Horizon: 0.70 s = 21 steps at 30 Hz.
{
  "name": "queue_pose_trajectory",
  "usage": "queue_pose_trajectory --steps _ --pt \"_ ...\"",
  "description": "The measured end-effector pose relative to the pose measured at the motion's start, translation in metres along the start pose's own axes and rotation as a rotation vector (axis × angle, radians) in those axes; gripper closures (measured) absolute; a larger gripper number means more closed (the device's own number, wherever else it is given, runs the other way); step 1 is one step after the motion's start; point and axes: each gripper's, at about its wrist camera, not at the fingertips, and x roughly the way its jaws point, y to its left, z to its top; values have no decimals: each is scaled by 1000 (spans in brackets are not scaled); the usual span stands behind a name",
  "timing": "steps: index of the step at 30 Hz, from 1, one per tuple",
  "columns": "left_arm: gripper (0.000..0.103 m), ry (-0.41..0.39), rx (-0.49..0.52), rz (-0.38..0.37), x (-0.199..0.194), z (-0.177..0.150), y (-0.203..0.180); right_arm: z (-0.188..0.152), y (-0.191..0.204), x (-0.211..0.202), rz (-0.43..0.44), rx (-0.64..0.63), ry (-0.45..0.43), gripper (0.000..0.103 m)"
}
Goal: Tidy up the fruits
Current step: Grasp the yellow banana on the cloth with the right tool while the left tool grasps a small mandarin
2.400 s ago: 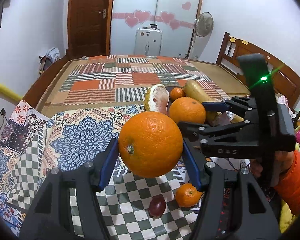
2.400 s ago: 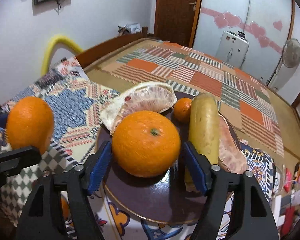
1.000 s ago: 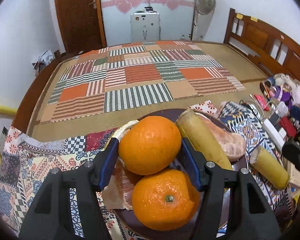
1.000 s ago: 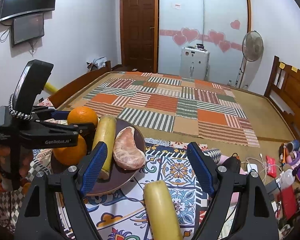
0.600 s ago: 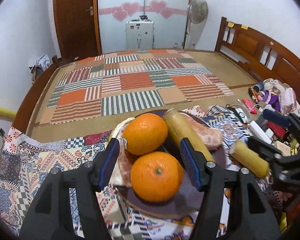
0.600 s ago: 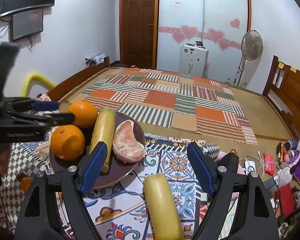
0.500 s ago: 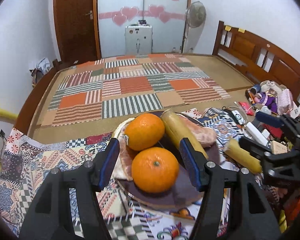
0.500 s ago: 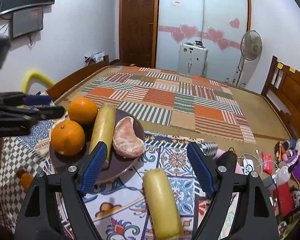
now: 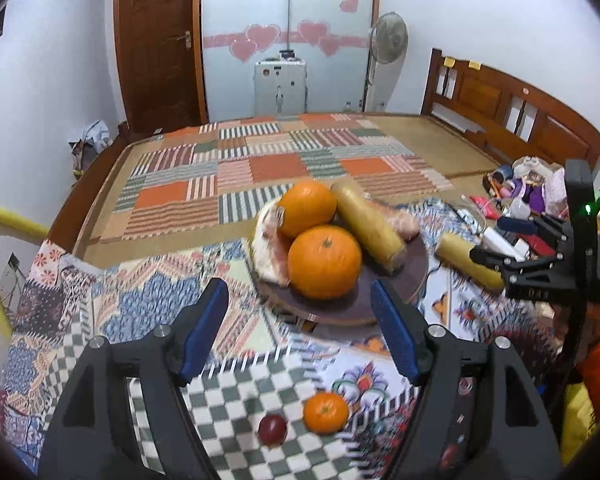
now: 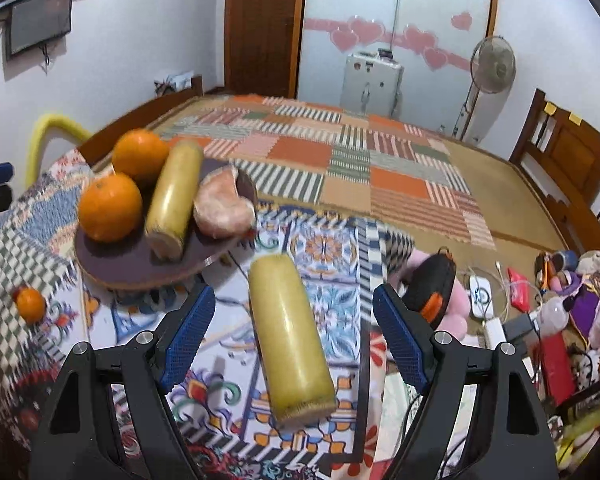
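Observation:
A dark round plate (image 9: 414, 276) (image 10: 140, 268) holds two oranges (image 9: 324, 262) (image 9: 306, 208), a yellow stick of fruit (image 9: 370, 228) and peeled pomelo pieces (image 10: 222, 206). My left gripper (image 9: 298, 312) hangs back from the plate, jaws opening, nothing between them. Below it a small tangerine (image 9: 325, 413) and a dark red fruit (image 9: 273, 430) lie on the checked cloth. A second yellow stick (image 10: 288, 340) lies on the patterned cloth between the jaws of my open right gripper (image 10: 294, 304); the pads stand clear of it on both sides.
Patterned cloths (image 9: 140, 292) cover the near end of a wooden bed with a striped mat (image 10: 380, 168). Toys, cables and small clutter (image 10: 548, 304) crowd the right side, with a black and orange device (image 10: 430, 284) close to my right finger.
The left gripper set its orange on the plate, let go and drew back and up. The right gripper came down closer over the loose yellow stick.

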Motion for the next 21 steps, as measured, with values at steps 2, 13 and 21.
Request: queue_pose_trajectory --steps 2,13,21 --pt "30 19 -2 3 4 -10 4 -4 -1 7 11 3 32 31" --pt "30 77 -23 -32 9 -44 8 -19 -2 25 56 19 153 68" --pt "30 98 -16 -61 4 -60 1 -36 17 1 98 0 188 69"
